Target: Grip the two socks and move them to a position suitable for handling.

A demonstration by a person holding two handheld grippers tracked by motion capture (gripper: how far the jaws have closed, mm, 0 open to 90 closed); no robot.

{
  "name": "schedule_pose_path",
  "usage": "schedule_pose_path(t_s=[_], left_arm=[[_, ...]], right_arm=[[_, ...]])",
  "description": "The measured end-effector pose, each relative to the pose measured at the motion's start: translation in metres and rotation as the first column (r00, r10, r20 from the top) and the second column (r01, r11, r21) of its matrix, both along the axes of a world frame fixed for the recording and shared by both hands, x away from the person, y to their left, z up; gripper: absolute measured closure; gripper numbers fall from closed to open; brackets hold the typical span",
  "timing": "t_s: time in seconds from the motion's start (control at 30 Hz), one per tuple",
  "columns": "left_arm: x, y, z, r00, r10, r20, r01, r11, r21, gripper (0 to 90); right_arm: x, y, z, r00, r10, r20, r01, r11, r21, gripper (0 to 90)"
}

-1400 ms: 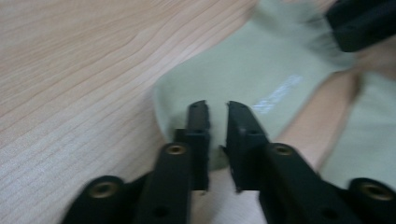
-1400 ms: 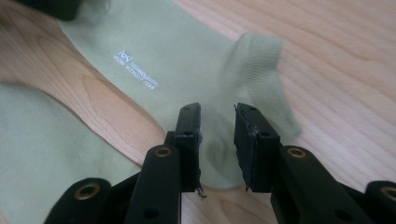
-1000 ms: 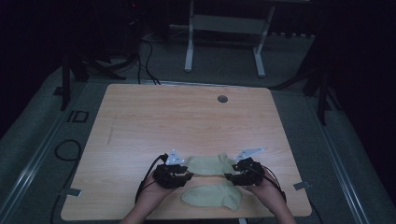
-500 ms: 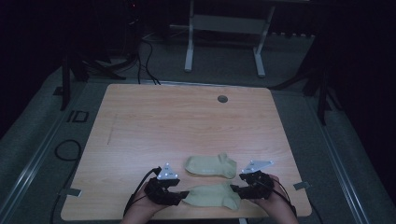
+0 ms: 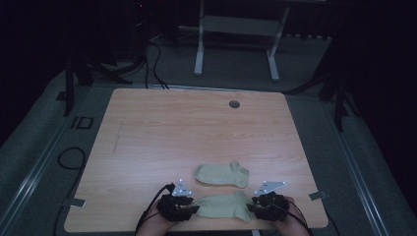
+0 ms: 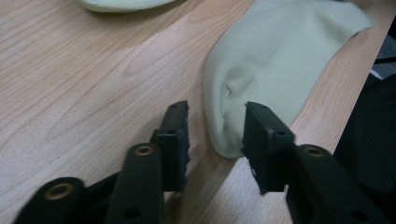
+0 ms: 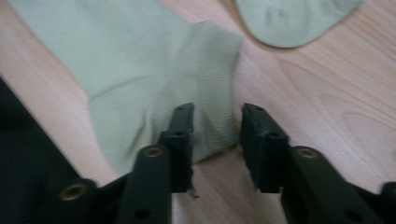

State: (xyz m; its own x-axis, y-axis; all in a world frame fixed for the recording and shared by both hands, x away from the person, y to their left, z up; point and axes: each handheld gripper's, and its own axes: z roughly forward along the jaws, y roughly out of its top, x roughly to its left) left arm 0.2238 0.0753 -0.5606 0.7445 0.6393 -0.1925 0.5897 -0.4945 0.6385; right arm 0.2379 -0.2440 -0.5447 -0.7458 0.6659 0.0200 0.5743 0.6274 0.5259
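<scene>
Two pale green socks lie flat on the wooden table point(image 5: 196, 132). The far sock point(image 5: 222, 174) lies free; its edge shows in the left gripper view point(image 6: 121, 4) and its toe in the right gripper view point(image 7: 294, 21). The near sock point(image 5: 223, 205) lies by the front edge. My left gripper point(image 5: 194, 209) point(image 6: 217, 126) straddles that sock's rounded end point(image 6: 261, 60); its jaws have just been closing, and a gap still shows beside the cloth. My right gripper point(image 5: 252, 209) point(image 7: 217, 123) straddles a corner at the sock's other end point(image 7: 187, 70), jaws also just closing, cloth between them unpinched.
The table's front edge runs just below both hands. A round cable hole point(image 5: 234, 104) sits at the table's far side. Beyond the table stands a white metal frame point(image 5: 236, 29) on the floor, with cables point(image 5: 69, 157) at the left.
Both grippers have drawn back from the ends of the far sock toward the front edge and now sit at the ends of the near sock. The far sock stays flat.
</scene>
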Motion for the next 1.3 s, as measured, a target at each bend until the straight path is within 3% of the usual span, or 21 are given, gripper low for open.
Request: schedule_pose_path(t_s=[0.07,0.13,0.2,0.27,0.43,0.63,0.9,1.1,1.3], left_arm=[[-0.001,-0.001,-0.001,0.9999,-0.001,0.011,0.001,1.0,0.0,70.3],[-0.001,-0.003,-0.002,0.9999,0.004,0.014,-0.004,1.0,0.0,81.7],[-0.001,-0.004,-0.003,0.9999,0.005,0.01,-0.005,0.9999,-0.01,86.6],[-0.002,-0.004,-0.001,0.9999,0.006,0.013,-0.006,0.9999,-0.012,87.3],[-0.003,0.0,0.01,0.9998,0.011,0.017,-0.01,0.998,-0.063,88.1],[-0.002,0.003,0.024,0.999,0.015,0.043,-0.012,0.9977,-0.066,88.1],[0.006,0.004,0.042,0.9976,0.017,0.068,-0.012,0.9976,-0.068,88.1],[0.017,0.005,0.058,0.9954,0.018,0.094,-0.013,0.9985,-0.054,88.1],[0.039,0.006,0.074,0.9954,0.026,0.093,-0.02,0.9981,-0.058,88.1]], right_arm=[[-0.001,0.002,0.001,0.9999,0.014,0.006,-0.014,0.9996,-0.025,72.3],[-0.001,0.003,0.001,0.9998,0.019,-0.007,-0.019,0.9996,-0.022,81.2],[0.0,0.004,0.001,0.9998,0.017,-0.009,-0.017,0.9997,-0.019,83.1],[-0.001,0.003,0.002,0.9999,0.005,-0.013,-0.006,1.0,-0.007,83.5],[-0.002,-0.002,0.012,0.9999,-0.015,-0.008,0.015,0.9992,0.038,83.9],[-0.004,-0.006,0.027,0.9996,-0.027,0.004,0.027,0.9959,0.087,84.0],[0.002,-0.003,0.043,0.9996,-0.012,0.024,0.01,0.9965,0.084,83.9],[0.018,-0.002,0.062,0.9983,-0.023,0.054,0.019,0.9957,0.09,84.0],[0.041,-0.001,0.077,0.9972,-0.045,0.06,0.039,0.9947,0.095,84.0]])
